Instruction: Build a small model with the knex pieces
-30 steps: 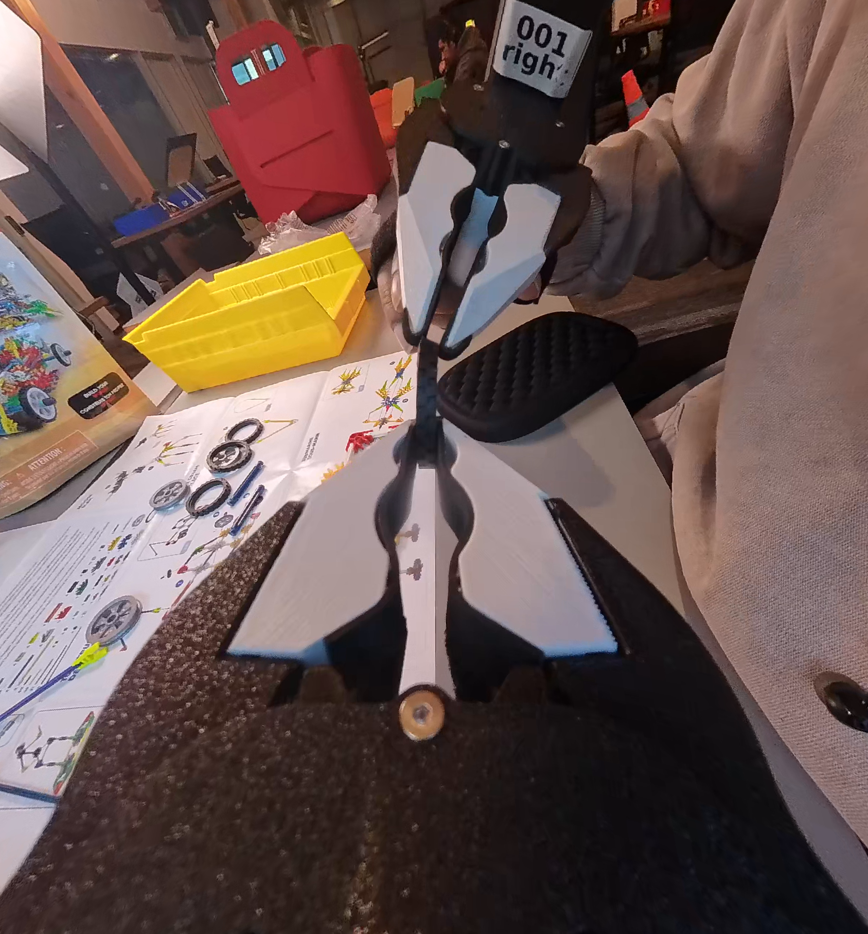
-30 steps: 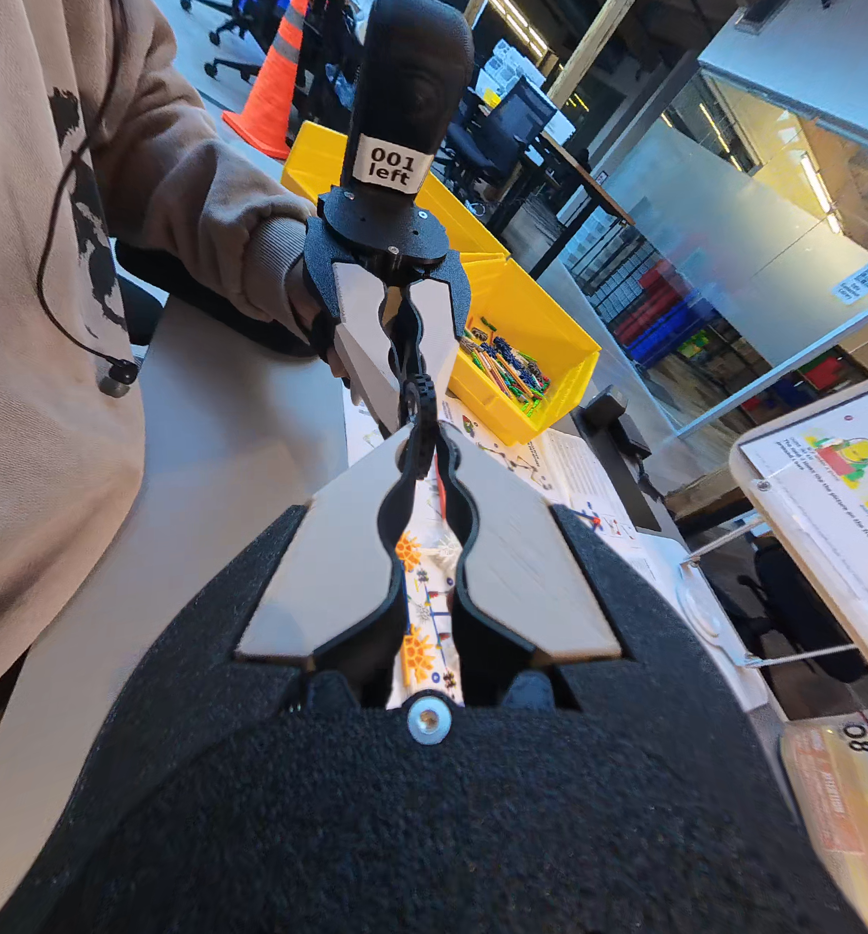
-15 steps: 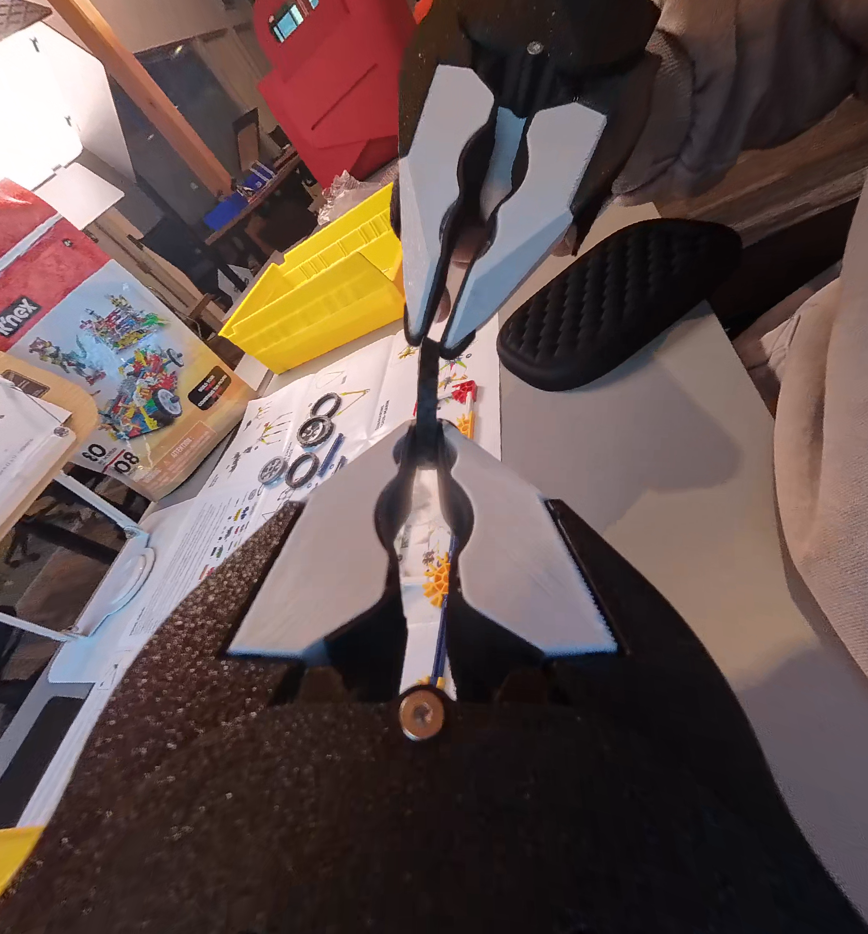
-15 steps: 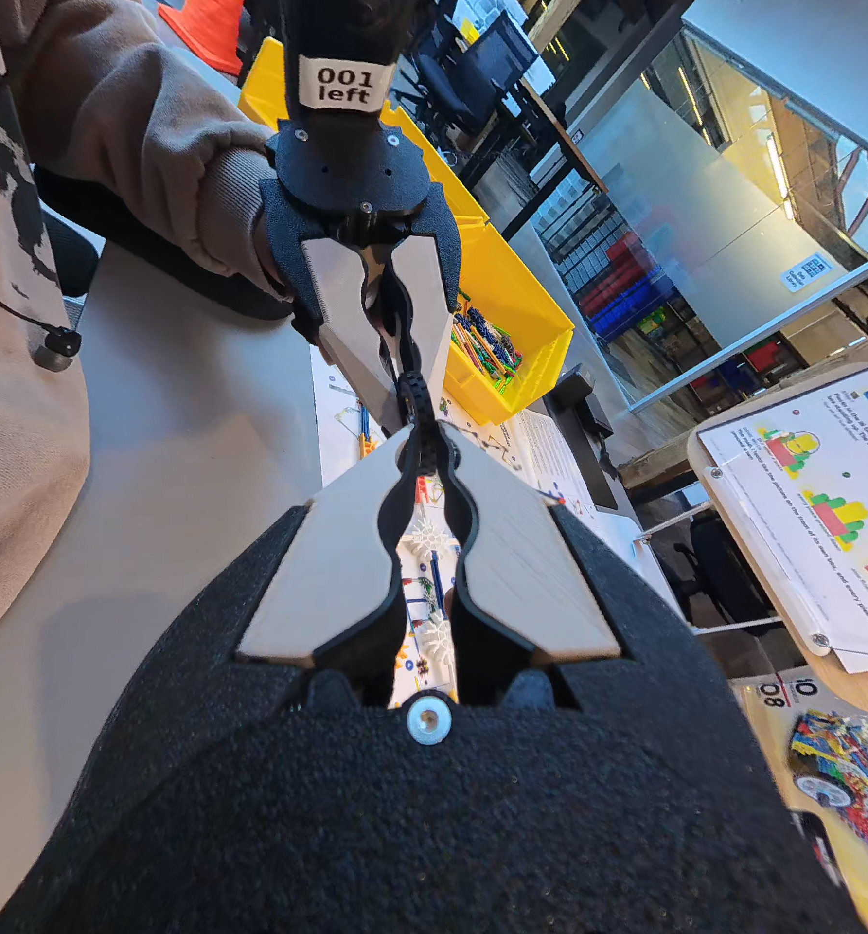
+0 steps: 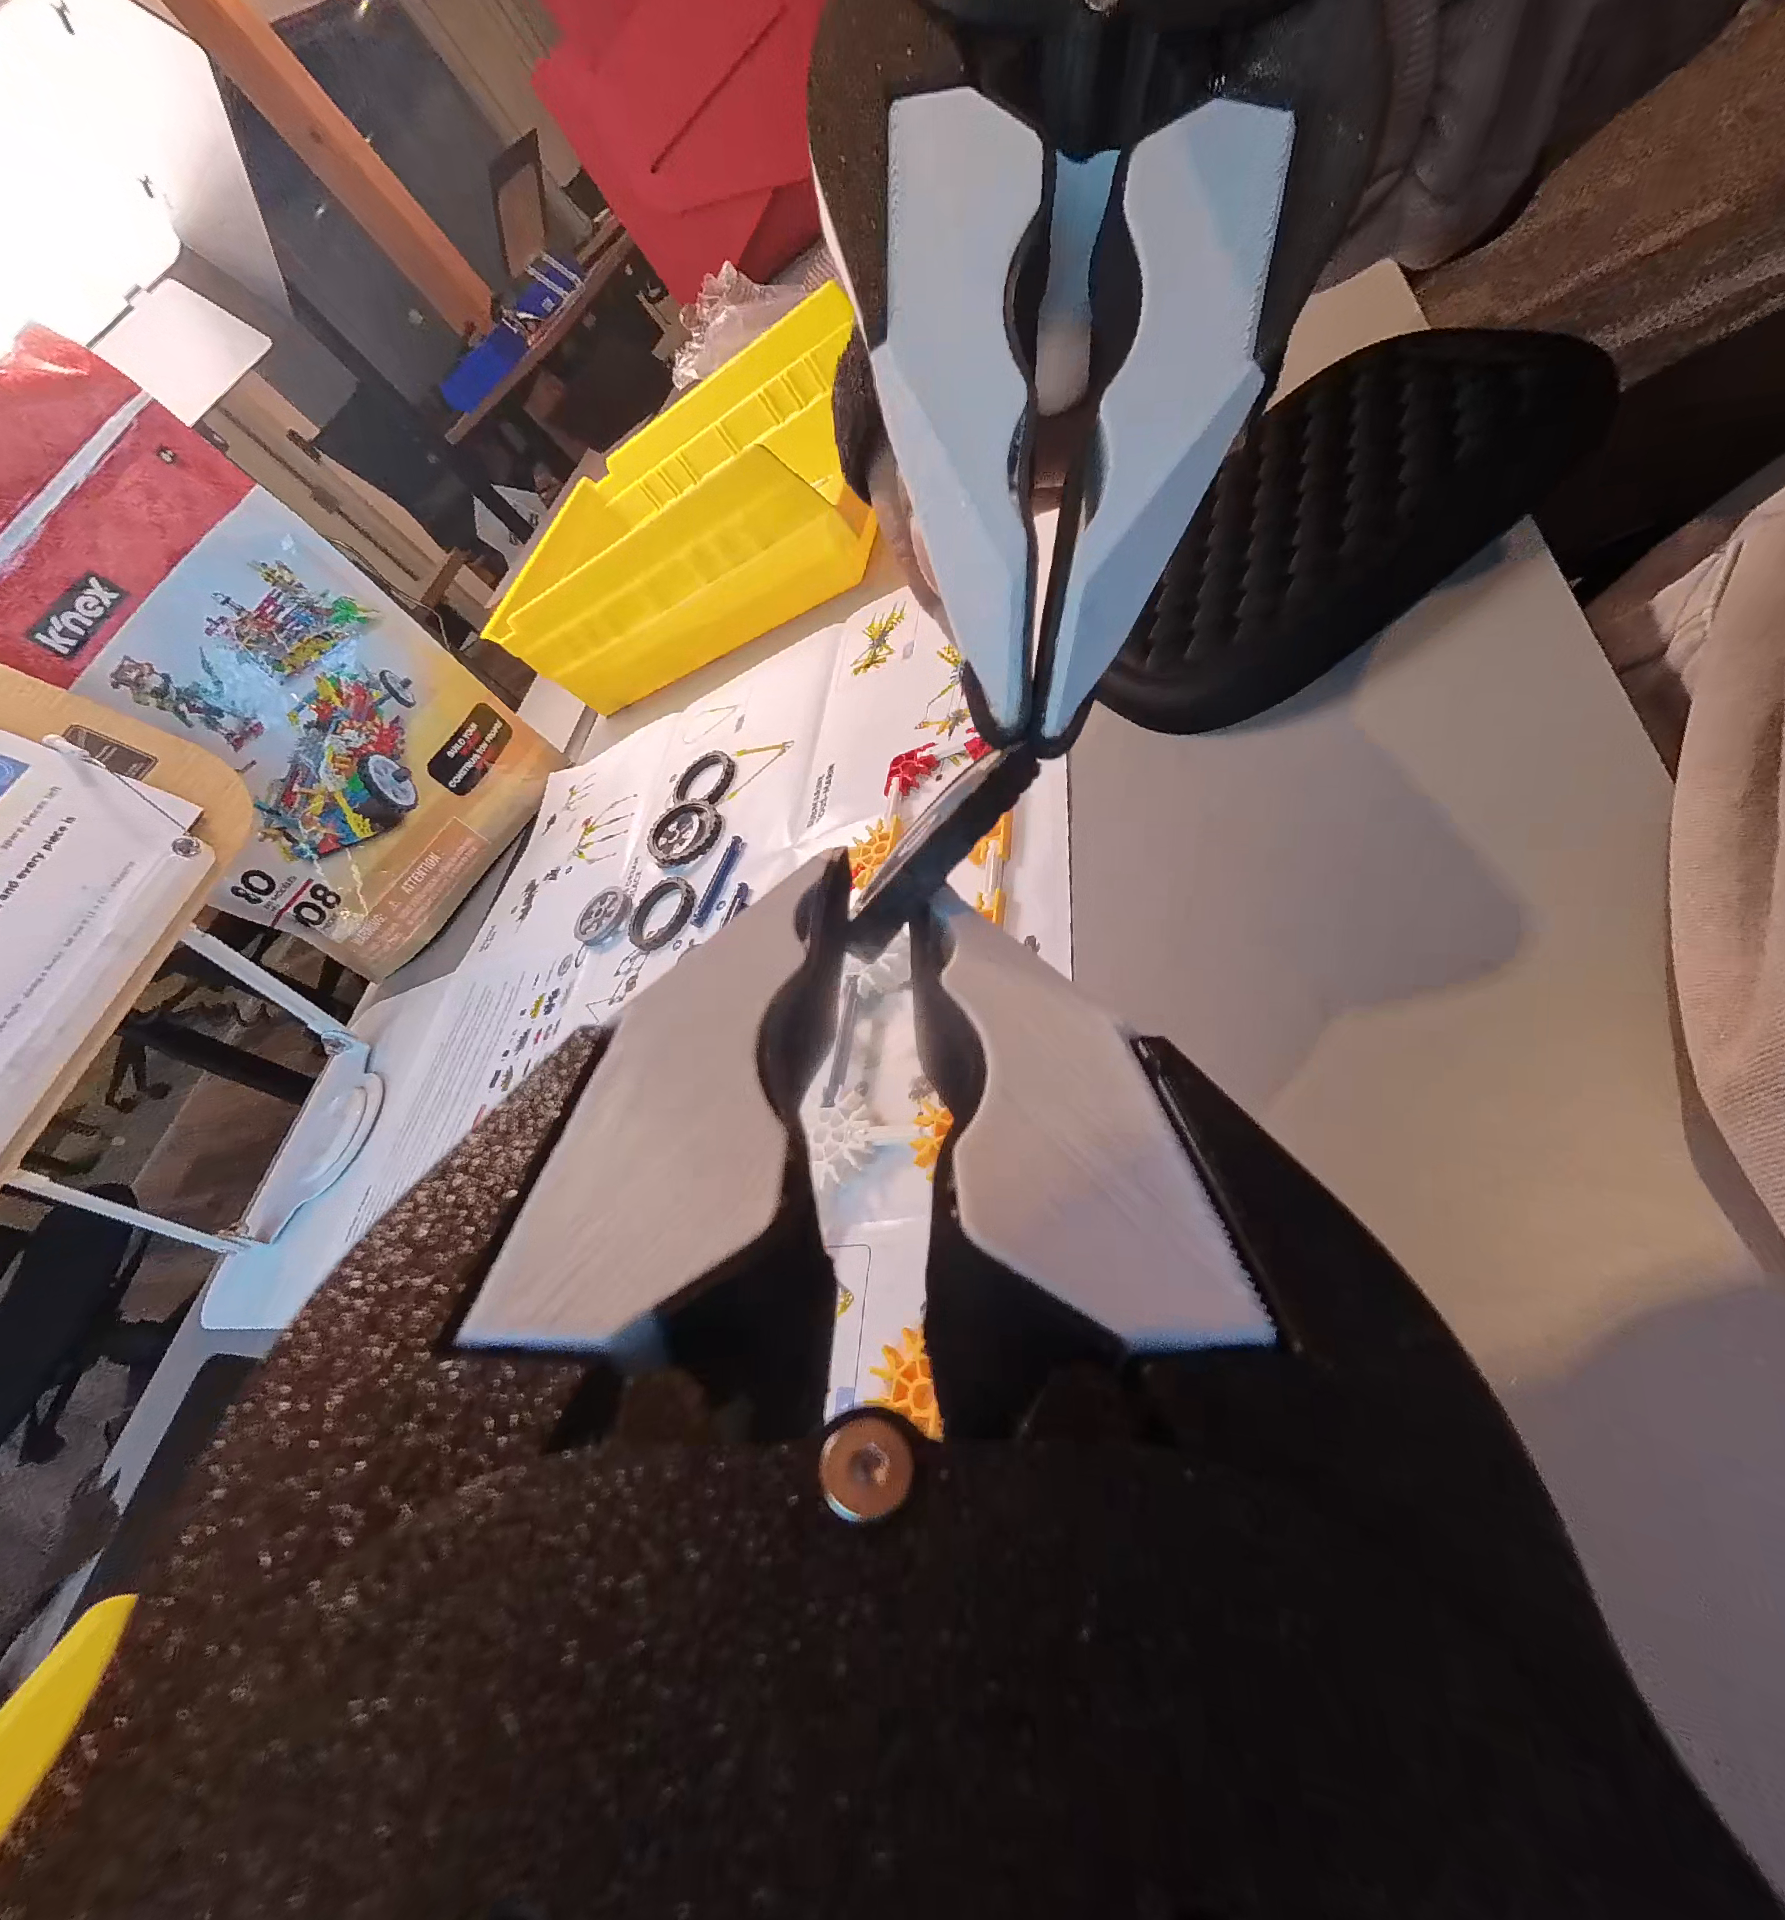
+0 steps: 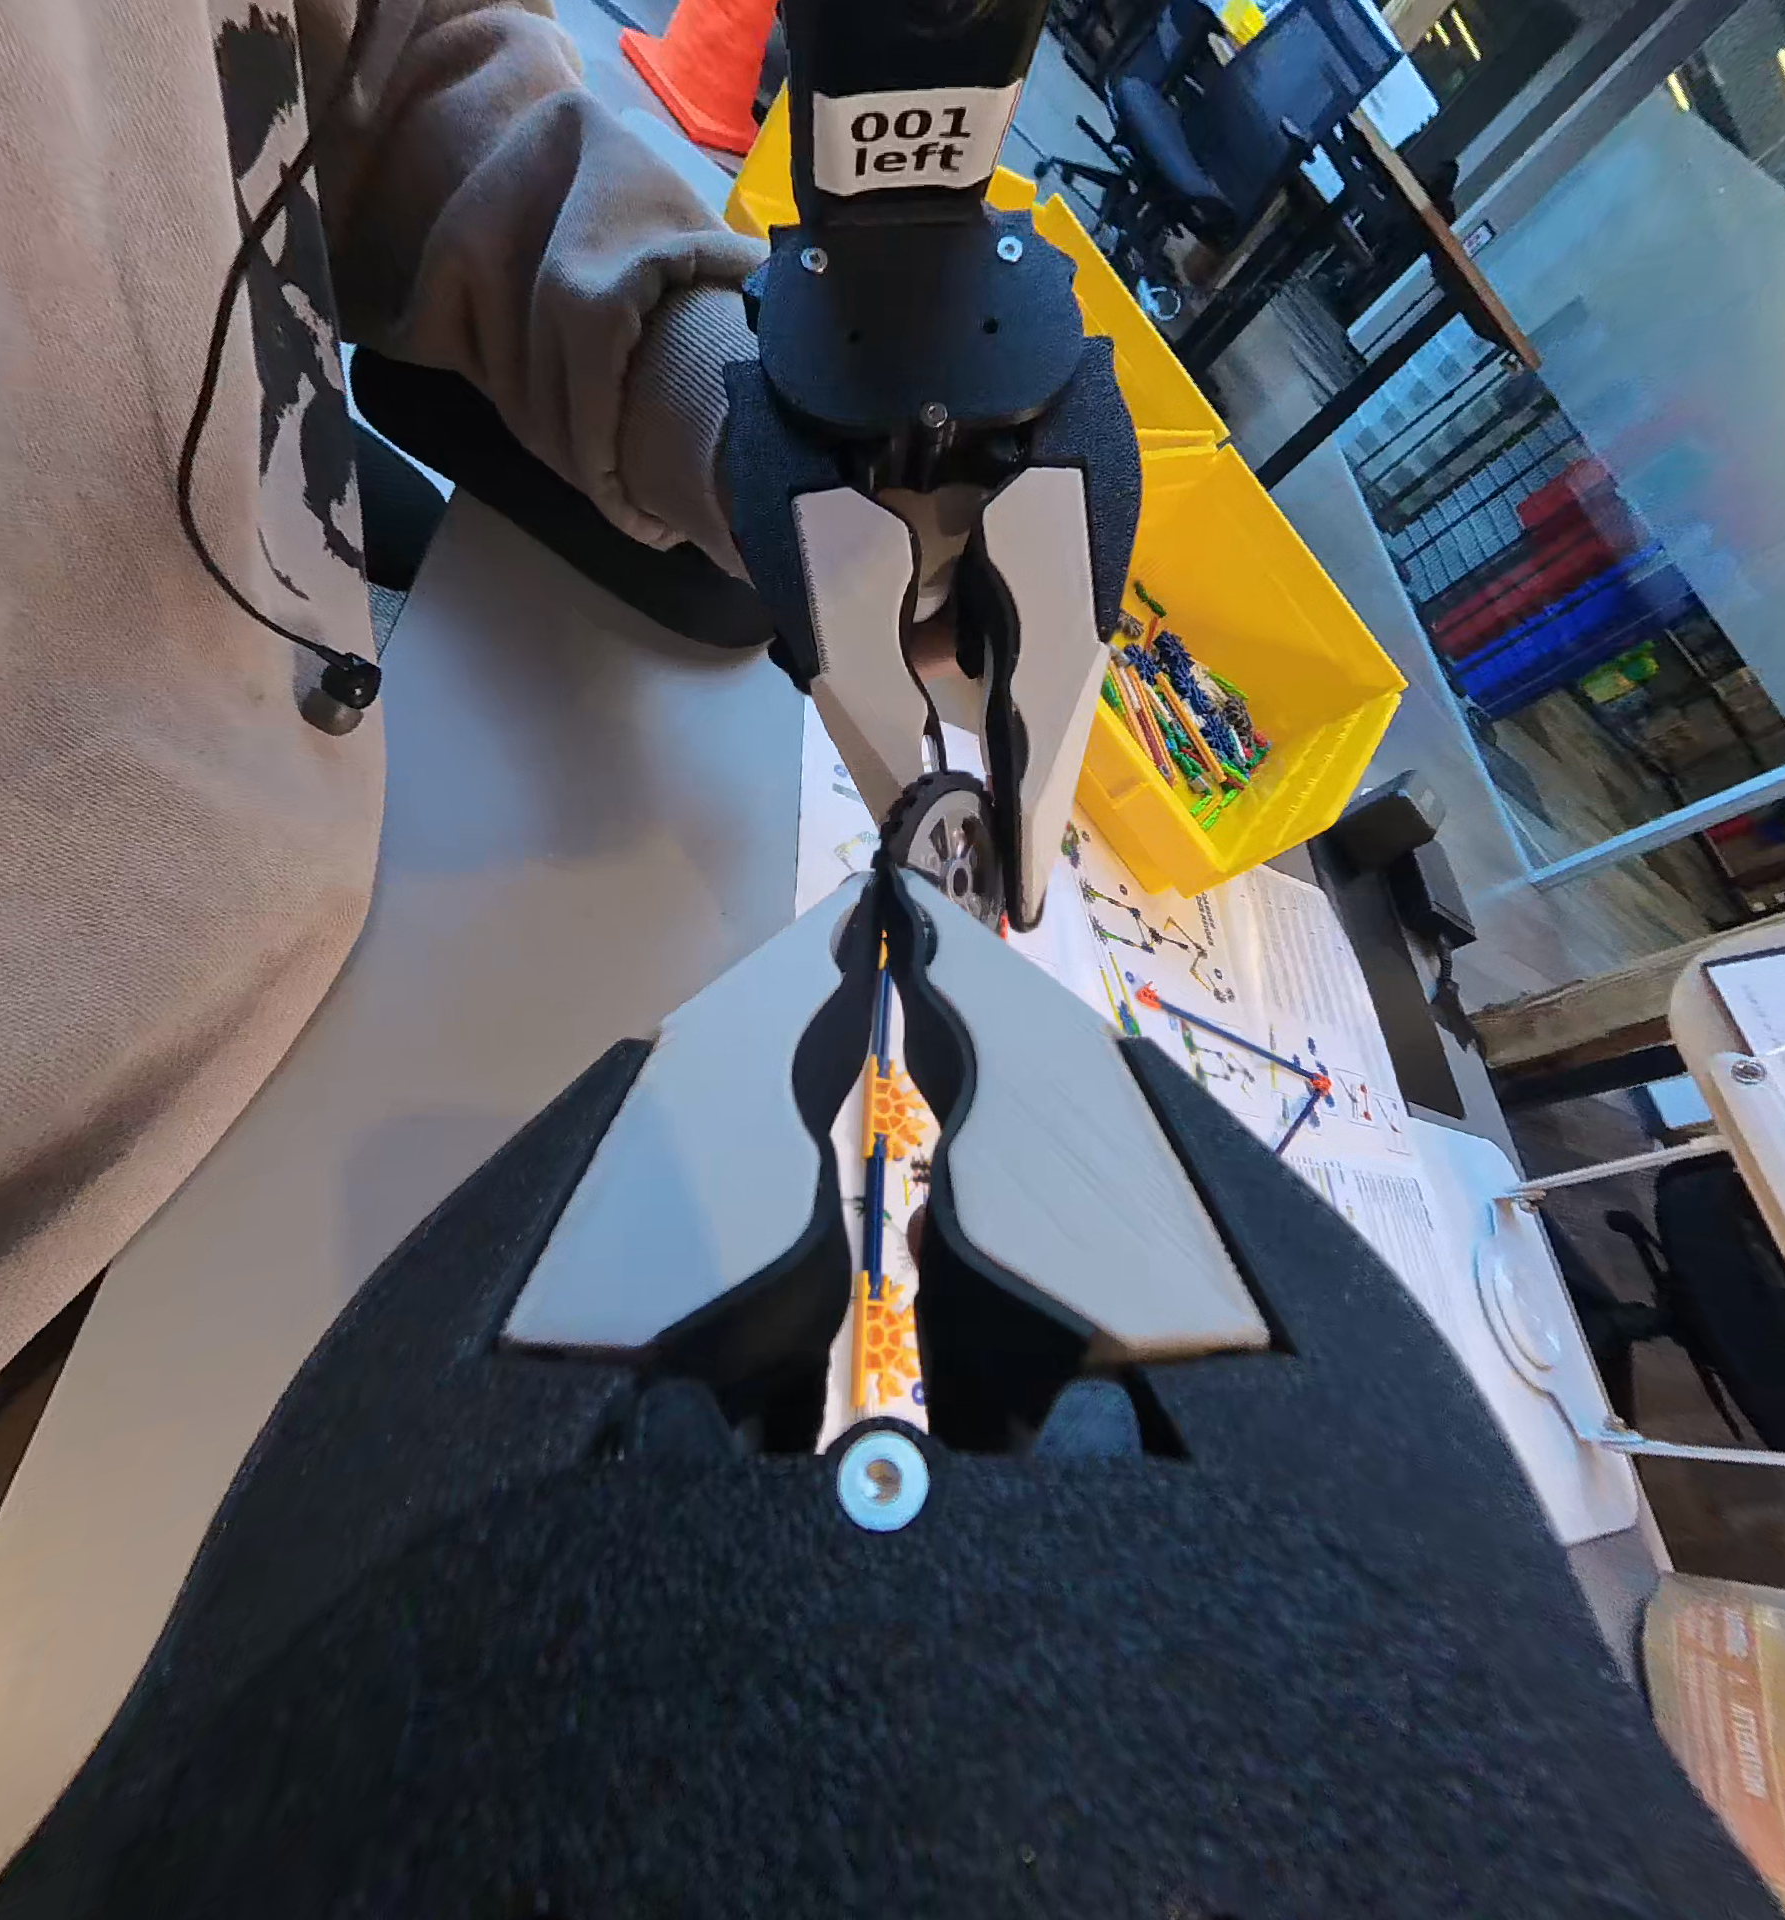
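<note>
Bridging both tongs' tips: wheel (image 6: 948,844)

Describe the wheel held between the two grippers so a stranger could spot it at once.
Start at the white instruction sheet spread on the table beside the yellow bin. Above it the left gripper and right gripper meet tip to tip, both pinching one small wheel. Unlike the loose wheels lying flat on the sheet, it is in the air, with a black tyre around a silver hub.
</note>
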`<move>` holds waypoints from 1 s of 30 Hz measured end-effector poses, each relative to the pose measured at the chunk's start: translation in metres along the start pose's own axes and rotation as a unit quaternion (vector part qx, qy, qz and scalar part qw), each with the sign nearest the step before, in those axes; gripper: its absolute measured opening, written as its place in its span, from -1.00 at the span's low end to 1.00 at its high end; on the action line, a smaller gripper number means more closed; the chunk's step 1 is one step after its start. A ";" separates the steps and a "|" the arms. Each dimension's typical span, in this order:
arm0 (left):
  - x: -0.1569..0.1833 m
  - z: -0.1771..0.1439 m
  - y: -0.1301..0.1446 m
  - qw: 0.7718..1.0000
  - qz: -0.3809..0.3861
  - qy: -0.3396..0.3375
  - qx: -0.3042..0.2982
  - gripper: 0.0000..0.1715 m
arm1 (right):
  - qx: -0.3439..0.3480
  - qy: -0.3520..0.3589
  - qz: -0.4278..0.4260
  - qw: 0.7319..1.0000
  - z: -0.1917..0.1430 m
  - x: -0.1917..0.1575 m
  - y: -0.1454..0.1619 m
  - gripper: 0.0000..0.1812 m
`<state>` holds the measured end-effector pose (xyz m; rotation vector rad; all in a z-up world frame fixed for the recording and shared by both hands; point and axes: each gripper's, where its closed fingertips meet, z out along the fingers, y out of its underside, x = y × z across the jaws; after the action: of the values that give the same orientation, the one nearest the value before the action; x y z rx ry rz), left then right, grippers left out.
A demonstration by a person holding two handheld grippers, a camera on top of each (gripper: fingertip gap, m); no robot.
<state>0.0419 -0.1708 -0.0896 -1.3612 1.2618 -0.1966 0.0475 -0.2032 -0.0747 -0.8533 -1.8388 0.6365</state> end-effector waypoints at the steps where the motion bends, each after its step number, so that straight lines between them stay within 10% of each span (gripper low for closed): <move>1: -0.001 -0.001 0.000 1.000 0.005 -0.003 -0.001 -0.91 | 0.003 0.005 -0.004 1.000 -0.001 0.002 -0.001 -1.00; 30: 0.001 -0.001 -0.014 0.991 0.121 -0.056 0.016 -0.96 | 0.020 0.142 -0.113 0.983 -0.008 0.013 -0.010 -0.94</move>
<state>0.0493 -0.1765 -0.0786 -1.1643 1.3108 0.0291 0.0483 -0.1986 -0.0566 -0.6600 -1.6269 0.3844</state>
